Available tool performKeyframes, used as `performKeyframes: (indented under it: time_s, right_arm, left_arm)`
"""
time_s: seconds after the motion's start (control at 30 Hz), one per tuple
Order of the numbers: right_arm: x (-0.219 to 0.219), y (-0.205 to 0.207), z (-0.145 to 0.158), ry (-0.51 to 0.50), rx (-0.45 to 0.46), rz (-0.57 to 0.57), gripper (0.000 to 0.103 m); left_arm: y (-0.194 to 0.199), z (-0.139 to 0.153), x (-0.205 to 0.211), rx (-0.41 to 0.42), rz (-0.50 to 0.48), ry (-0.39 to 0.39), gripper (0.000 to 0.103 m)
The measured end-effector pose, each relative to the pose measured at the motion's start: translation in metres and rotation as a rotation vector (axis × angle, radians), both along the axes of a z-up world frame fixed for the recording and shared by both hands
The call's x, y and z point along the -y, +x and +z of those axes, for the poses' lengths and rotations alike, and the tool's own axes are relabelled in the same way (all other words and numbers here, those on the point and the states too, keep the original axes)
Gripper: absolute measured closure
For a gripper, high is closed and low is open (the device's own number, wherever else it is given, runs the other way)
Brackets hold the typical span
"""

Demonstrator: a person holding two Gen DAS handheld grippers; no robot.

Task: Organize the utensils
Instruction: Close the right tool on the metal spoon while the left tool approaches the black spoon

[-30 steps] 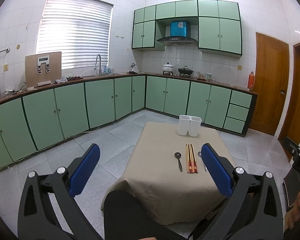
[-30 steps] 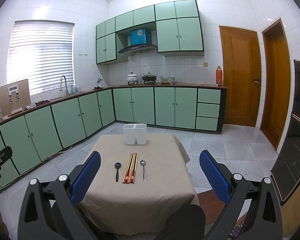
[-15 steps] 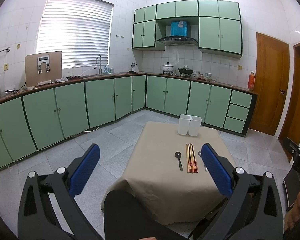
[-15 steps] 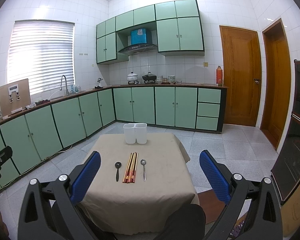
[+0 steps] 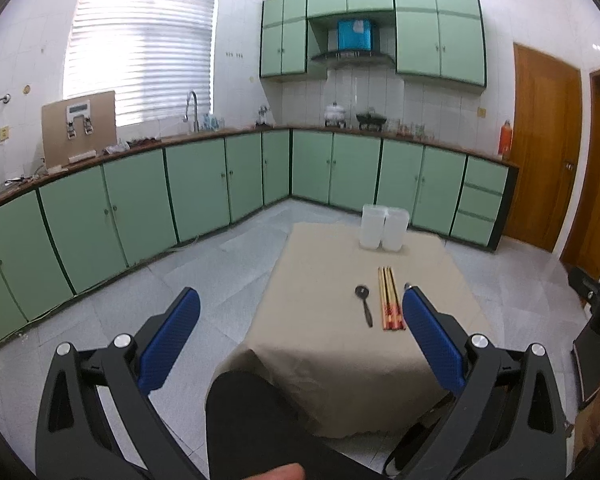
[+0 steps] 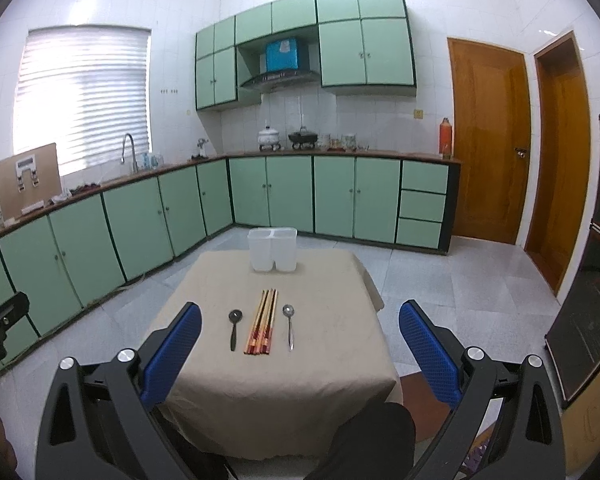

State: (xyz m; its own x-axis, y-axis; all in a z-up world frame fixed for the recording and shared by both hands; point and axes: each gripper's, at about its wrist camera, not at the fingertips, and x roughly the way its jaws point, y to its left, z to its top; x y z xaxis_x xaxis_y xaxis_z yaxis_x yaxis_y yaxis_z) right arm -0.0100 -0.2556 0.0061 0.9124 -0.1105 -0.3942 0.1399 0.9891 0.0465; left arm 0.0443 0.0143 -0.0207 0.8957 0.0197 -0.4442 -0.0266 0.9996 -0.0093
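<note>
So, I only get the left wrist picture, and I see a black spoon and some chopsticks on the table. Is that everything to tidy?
Observer: No. The right wrist view shows a silver spoon lying right of the chopsticks. A blue finger hides most of it in yours.
Operator: Anything in that white holder?
Observer: The right view looks down past the rim of the white holder. It has two compartments, and nothing shows inside.
Operator: Is the other gripper carrying something?
Observer: No, the right gripper is open, with nothing between its fingers.
</note>
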Motion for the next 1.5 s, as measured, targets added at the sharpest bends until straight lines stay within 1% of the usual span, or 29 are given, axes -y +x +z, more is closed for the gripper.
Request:
performKeyframes:
  time_s: [0.07,0.17,0.23,0.27,0.3,0.33,0.37,0.43,0.47,0.53,0.57,0.63,0.67,0.73,0.77,0.87,0.97,1.0,1.1,1.17,1.23,1.3,1.47,1.5]
  right_arm:
    - [0.002,0.019,-0.012,-0.002,-0.036,0.011,0.006]
    - [0.003,0.054,-0.035,0.006,-0.102,0.038,0.006]
    - [0.002,0.078,-0.052,0.005,-0.143,0.053,0.006]
    - [0.003,0.098,-0.067,0.004,-0.173,0.062,0.006]
    - [0.003,0.107,-0.075,0.002,-0.188,0.063,0.006]
    - [0.004,0.126,-0.091,-0.006,-0.217,0.063,0.006]
    - [0.006,0.136,-0.099,-0.011,-0.235,0.062,0.006]
    - [0.012,0.167,-0.130,-0.005,-0.286,0.075,0.007]
    - [0.015,0.181,-0.144,0.006,-0.318,0.085,0.008]
    - [0.020,0.205,-0.171,0.042,-0.373,0.104,0.020]
    - [0.022,0.214,-0.182,0.054,-0.388,0.108,0.022]
    - [0.026,0.227,-0.197,0.063,-0.410,0.110,0.030]
    - [0.029,0.239,-0.211,0.074,-0.430,0.115,0.033]
    - [0.033,0.253,-0.226,0.095,-0.450,0.135,0.042]
    - [0.035,0.256,-0.232,0.102,-0.456,0.140,0.045]
    - [0.037,0.273,-0.251,0.131,-0.485,0.170,0.052]
    - [0.036,0.285,-0.265,0.119,-0.504,0.188,0.061]
    - [0.036,0.286,-0.268,0.110,-0.508,0.189,0.065]
    - [0.036,0.286,-0.269,0.074,-0.471,0.199,0.068]
    - [0.041,0.288,-0.268,0.064,-0.457,0.197,0.077]
    - [0.048,0.290,-0.269,0.073,-0.448,0.199,0.087]
    - [0.055,0.288,-0.270,0.090,-0.437,0.211,0.091]
    - [0.058,0.289,-0.270,0.089,-0.425,0.232,0.091]
    - [0.058,0.291,-0.270,0.086,-0.422,0.233,0.091]
  left_arm:
    - [0.025,-0.014,0.002,-0.057,-0.017,0.002,0.005]
    - [0.063,-0.040,0.002,-0.154,-0.094,-0.024,0.005]
    - [0.095,-0.065,0.006,-0.239,-0.142,-0.039,0.005]
    - [0.108,-0.076,0.007,-0.275,-0.164,-0.045,0.005]
    - [0.120,-0.087,0.009,-0.307,-0.175,-0.046,0.005]
    - [0.135,-0.101,0.011,-0.349,-0.181,-0.035,0.005]
    - [0.150,-0.116,0.014,-0.392,-0.184,-0.022,0.005]
    - [0.172,-0.136,0.017,-0.444,-0.184,-0.001,0.005]
    - [0.181,-0.145,0.018,-0.463,-0.186,0.005,0.005]
    - [0.200,-0.162,0.017,-0.494,-0.209,-0.007,0.005]
    - [0.210,-0.170,0.017,-0.508,-0.212,-0.015,0.005]
    - [0.221,-0.183,0.019,-0.522,-0.215,-0.035,0.005]
    - [0.230,-0.190,0.020,-0.530,-0.215,-0.046,0.005]
    - [0.241,-0.203,0.024,-0.543,-0.210,-0.053,0.005]
    - [0.248,-0.208,0.027,-0.557,-0.210,-0.057,0.005]
    - [0.259,-0.216,0.030,-0.575,-0.199,-0.075,0.005]
    - [0.264,-0.222,0.031,-0.565,-0.189,-0.071,0.005]
    - [0.264,-0.224,0.030,-0.562,-0.182,-0.076,0.005]
    - [0.272,-0.237,0.037,-0.613,-0.199,-0.092,0.005]
    - [0.279,-0.241,0.049,-0.608,-0.213,-0.078,0.005]
    - [0.285,-0.244,0.060,-0.592,-0.218,-0.042,0.005]
    - [0.291,-0.248,0.070,-0.568,-0.217,-0.014,0.005]
    - [0.305,-0.265,0.092,-0.575,-0.205,0.009,0.005]
    - [0.306,-0.267,0.094,-0.564,-0.192,0.023,0.005]
